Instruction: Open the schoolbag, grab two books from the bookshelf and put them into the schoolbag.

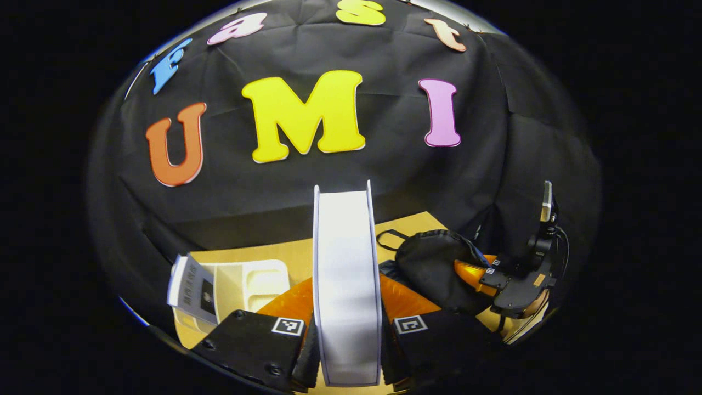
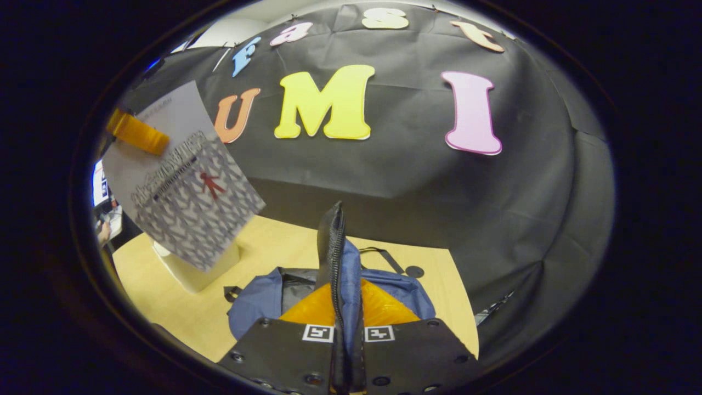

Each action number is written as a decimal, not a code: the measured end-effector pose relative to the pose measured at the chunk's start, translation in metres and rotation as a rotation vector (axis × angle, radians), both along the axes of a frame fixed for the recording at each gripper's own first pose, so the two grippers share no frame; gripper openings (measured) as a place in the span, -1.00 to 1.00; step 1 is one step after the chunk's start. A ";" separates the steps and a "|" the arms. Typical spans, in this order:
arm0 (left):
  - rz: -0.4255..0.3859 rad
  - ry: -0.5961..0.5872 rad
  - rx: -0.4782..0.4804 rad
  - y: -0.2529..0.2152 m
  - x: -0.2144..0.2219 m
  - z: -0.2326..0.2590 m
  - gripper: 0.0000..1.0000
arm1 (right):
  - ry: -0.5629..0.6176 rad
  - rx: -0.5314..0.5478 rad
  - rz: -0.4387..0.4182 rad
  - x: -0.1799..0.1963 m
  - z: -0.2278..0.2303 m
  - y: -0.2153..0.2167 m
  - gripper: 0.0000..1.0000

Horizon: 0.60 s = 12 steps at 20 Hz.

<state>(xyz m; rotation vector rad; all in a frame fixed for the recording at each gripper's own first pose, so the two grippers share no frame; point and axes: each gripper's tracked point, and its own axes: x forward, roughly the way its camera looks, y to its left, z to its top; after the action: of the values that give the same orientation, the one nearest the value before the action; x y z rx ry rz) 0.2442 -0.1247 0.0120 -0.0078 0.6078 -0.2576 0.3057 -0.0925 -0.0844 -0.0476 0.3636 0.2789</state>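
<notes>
My left gripper (image 1: pixel 345 300) is shut on a white book (image 1: pixel 345 247), held upright and edge-on above the table. In the right gripper view that book (image 2: pixel 181 175) hangs at the upper left, showing its grey patterned cover, with a finger (image 2: pixel 137 133) of the left gripper clamped on its top corner. The blue schoolbag (image 2: pixel 258 302) lies on the table with its mouth open. My right gripper (image 2: pixel 343 307) is shut on the bag's zipper flap (image 2: pixel 334 241) and holds it up. In the left gripper view the bag (image 1: pixel 433 269) looks dark, with the right gripper (image 1: pixel 477 274) at its right side.
A cream bookshelf (image 1: pixel 252 282) stands on the wooden table (image 1: pixel 285 252) at the left, with another book (image 1: pixel 189 288) leaning in it. In the right gripper view the bookshelf (image 2: pixel 192 271) sits below the lifted book. The black cloth wall closes off the back.
</notes>
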 end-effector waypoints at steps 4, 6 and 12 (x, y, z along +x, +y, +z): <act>0.002 0.116 -0.166 -0.018 0.009 -0.034 -0.08 | 0.011 0.016 0.001 0.004 0.006 -0.010 -0.89; 0.006 0.157 -0.265 -0.027 0.007 -0.045 -0.14 | 0.011 0.033 -0.003 0.009 0.014 -0.015 -0.89; 0.021 0.265 -0.521 -0.061 0.011 -0.077 -0.16 | 0.018 0.048 -0.017 0.013 0.021 -0.026 -0.89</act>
<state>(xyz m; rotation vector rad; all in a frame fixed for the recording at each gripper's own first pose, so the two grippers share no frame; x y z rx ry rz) 0.2552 -0.1858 -0.0650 -0.5569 0.7889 -0.3918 0.3189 -0.1188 -0.0629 0.0053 0.3752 0.2716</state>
